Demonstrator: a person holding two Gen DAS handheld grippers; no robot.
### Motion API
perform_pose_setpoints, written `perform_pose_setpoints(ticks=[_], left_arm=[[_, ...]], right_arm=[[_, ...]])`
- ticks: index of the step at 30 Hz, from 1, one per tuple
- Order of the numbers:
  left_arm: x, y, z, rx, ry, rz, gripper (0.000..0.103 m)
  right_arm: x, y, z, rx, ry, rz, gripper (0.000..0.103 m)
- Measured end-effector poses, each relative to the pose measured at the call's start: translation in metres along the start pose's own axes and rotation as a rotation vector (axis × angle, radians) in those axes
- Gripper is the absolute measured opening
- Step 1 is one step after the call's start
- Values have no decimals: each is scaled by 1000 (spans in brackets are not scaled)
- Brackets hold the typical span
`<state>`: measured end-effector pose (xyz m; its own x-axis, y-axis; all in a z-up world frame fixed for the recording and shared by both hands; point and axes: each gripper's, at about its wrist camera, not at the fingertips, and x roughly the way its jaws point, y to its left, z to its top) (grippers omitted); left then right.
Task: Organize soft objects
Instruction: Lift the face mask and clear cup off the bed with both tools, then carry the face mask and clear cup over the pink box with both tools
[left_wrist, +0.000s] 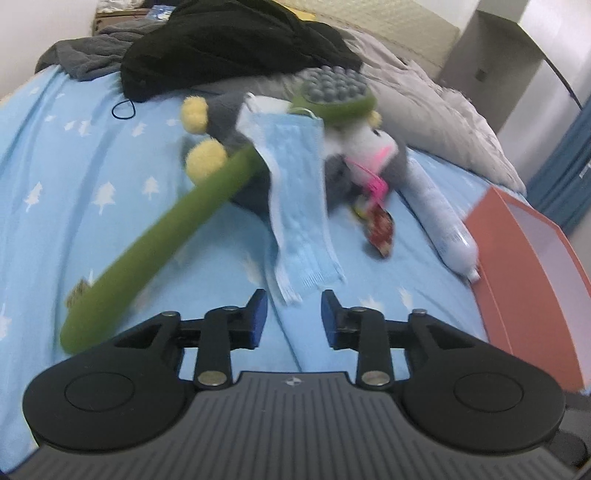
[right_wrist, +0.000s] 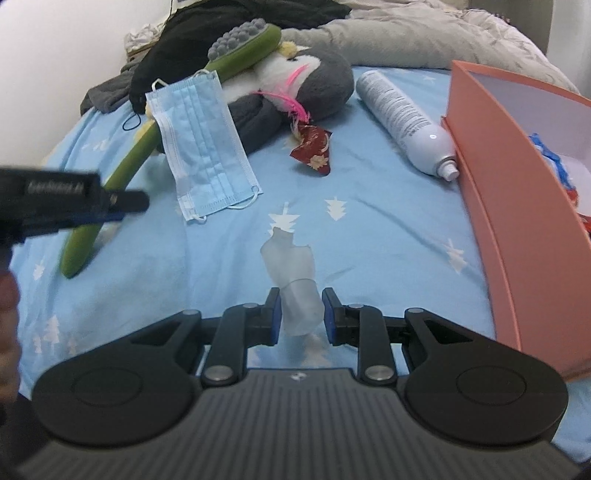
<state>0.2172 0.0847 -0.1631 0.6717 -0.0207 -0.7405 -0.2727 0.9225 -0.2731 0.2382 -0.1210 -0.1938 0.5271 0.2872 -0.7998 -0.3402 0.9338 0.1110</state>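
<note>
My left gripper (left_wrist: 293, 314) stands open over the blue bed sheet (left_wrist: 74, 184). The lower edge of a blue face mask (left_wrist: 299, 199) lies just ahead of its fingertips, untouched by the pads. The mask drapes over a grey plush toy (left_wrist: 369, 147) and a green long-handled brush (left_wrist: 166, 236). My right gripper (right_wrist: 301, 314) is shut on a translucent whitish soft piece (right_wrist: 295, 266), which sticks out forward. In the right wrist view the mask (right_wrist: 207, 144), plush (right_wrist: 317, 77) and brush (right_wrist: 243, 40) lie ahead, with the left gripper (right_wrist: 129, 208) at the left.
An orange box (right_wrist: 491, 206) with items inside stands at the right, and a white spray can (right_wrist: 402, 118) lies against it. A red patterned pouch (right_wrist: 312, 151) lies by the plush. Black clothing (left_wrist: 229, 44) and a grey duvet (left_wrist: 443, 110) are piled at the back.
</note>
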Motion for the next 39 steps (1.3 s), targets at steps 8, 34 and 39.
perform_pose_setpoints(ticks=[8, 34, 39], left_arm=[[57, 17, 30, -62, 10, 25, 40], [20, -15, 33, -17, -27, -59, 2], [-16, -26, 5, -3, -15, -109, 2]], right_arm=[[30, -4, 18, -16, 30, 3, 27], [-1, -10, 25, 6, -43, -27, 27], [-29, -3, 10, 21, -69, -35, 27]])
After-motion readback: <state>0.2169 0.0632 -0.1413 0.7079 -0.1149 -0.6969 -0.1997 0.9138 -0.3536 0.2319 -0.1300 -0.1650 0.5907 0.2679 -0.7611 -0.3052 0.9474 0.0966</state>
